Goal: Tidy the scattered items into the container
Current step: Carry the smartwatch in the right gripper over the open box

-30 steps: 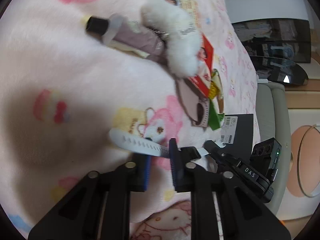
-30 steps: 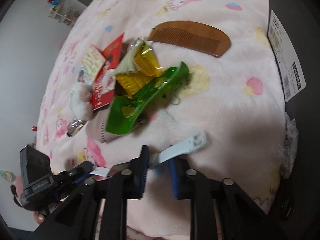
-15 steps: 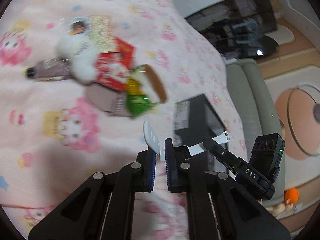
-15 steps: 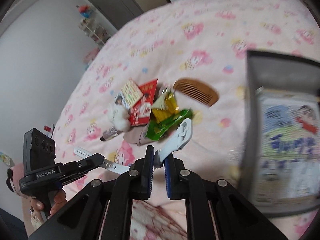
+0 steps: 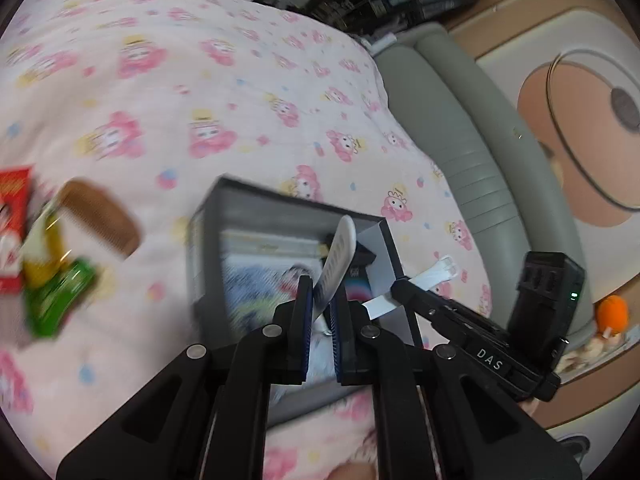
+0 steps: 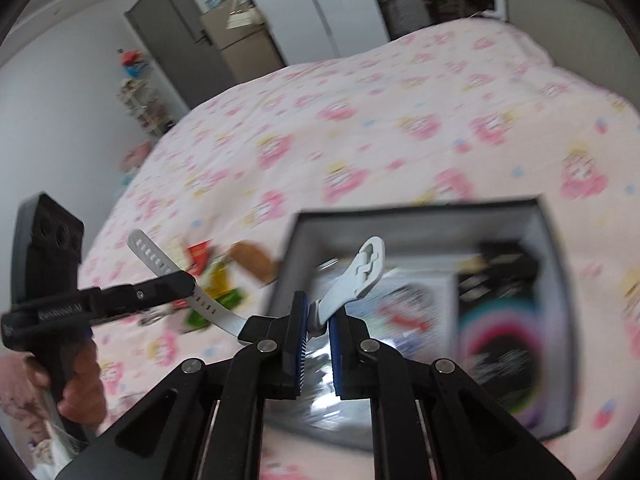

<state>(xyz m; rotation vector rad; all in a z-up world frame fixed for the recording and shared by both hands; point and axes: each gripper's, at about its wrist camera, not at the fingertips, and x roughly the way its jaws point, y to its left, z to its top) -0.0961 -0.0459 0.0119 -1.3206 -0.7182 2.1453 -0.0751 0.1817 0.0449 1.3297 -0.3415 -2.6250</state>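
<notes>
A white watch strap is held between both grippers, above the open dark box [image 5: 202, 240] that sits on the pink blanket. My left gripper [image 5: 320, 308] is shut on the strap's perforated end [image 5: 340, 252]. My right gripper [image 6: 318, 320] is shut near the buckle end [image 6: 362, 272]. In the left wrist view the right gripper [image 5: 396, 286] comes in from the right with the buckle end [image 5: 440, 268] sticking out past it. In the right wrist view the left gripper [image 6: 190, 280] is at the left, with the perforated end [image 6: 152, 256] poking up. The box [image 6: 420, 210] holds printed packets.
A wooden comb [image 5: 100, 216], a green packet [image 5: 56, 296] and a red packet [image 5: 12, 200] lie on the blanket left of the box. A grey padded edge [image 5: 452, 128] borders the bed on the right. A hand [image 6: 76, 380] grips the left gripper's handle.
Both grippers closed on the strap, lifted it off the blanket and carried it to the right, away from the pile and over the box. The left gripper has rolled.
</notes>
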